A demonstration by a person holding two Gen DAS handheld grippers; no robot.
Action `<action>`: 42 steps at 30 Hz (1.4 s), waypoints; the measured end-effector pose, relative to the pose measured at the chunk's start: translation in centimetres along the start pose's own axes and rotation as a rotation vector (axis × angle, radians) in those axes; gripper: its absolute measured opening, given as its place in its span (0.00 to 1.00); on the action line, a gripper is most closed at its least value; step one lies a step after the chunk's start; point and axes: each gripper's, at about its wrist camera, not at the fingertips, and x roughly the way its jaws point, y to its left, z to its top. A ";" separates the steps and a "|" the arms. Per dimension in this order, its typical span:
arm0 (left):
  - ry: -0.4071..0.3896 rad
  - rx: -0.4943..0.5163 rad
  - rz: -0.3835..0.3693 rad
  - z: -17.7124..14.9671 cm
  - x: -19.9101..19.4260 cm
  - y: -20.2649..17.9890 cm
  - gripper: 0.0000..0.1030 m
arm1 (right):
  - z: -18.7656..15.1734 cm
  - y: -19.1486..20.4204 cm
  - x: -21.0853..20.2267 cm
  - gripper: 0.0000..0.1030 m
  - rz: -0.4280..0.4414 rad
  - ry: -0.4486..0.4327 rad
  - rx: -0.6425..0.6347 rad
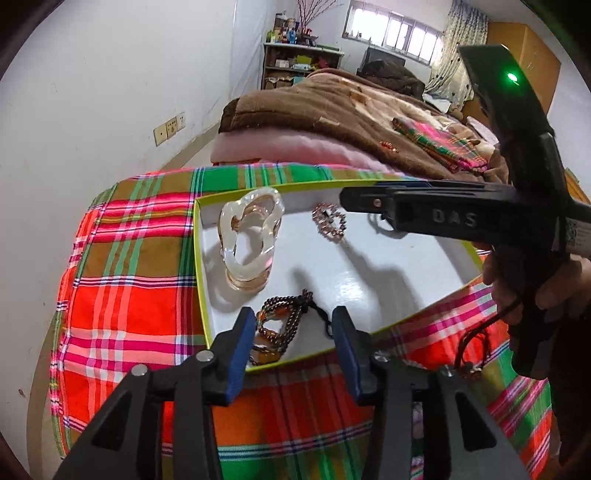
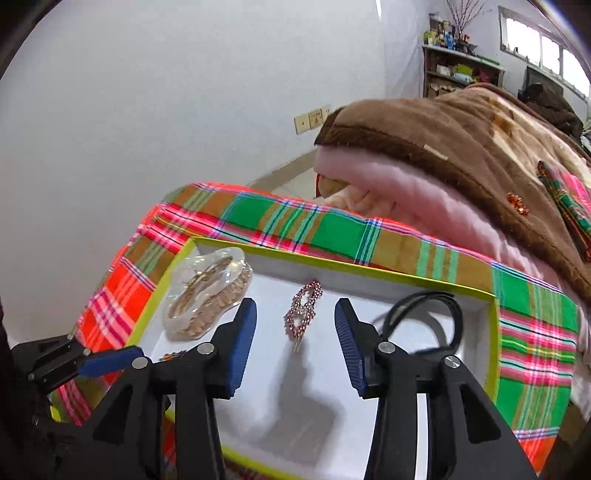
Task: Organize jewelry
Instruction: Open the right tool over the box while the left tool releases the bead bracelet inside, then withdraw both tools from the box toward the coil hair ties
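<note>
White plastered walls (image 1: 122, 74) enclose the room, one carrying a beige socket plate (image 1: 169, 127) low down above a pale tiled floor (image 2: 291, 181). A cluttered open wooden shelf unit (image 1: 295, 62) stands at the far wall beside a barred window (image 1: 395, 31), bright with daylight and flanked by a spotted curtain (image 1: 461, 51). A brown plush blanket (image 2: 461, 140) over pink padded bedding (image 2: 402, 203) adjoins a red-green-orange plaid cloth (image 1: 125, 266).

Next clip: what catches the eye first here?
The loud red-and-green plaid cloth dominates, with a white yellow-rimmed tray lying on it. Inside the tray, a clear glass-like hair claw sits at its left end, a beaded hair clip mid-tray between the open right gripper fingers, and a dark bead necklace before the open left gripper.
</note>
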 end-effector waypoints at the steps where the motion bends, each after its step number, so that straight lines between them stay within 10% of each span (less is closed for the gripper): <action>1: -0.007 -0.003 -0.004 -0.1 -0.4 -0.1 0.45 | -0.2 0.1 -0.6 0.44 -0.004 -0.008 0.000; 22: -0.018 -0.021 -0.101 -5.7 -3.6 -2.0 0.46 | -8.3 -0.3 -9.8 0.44 -0.026 -0.142 0.029; 42: 0.075 0.088 -0.096 -9.2 -1.9 -5.3 0.46 | -16.2 -4.0 -8.2 0.44 -0.188 -0.058 0.111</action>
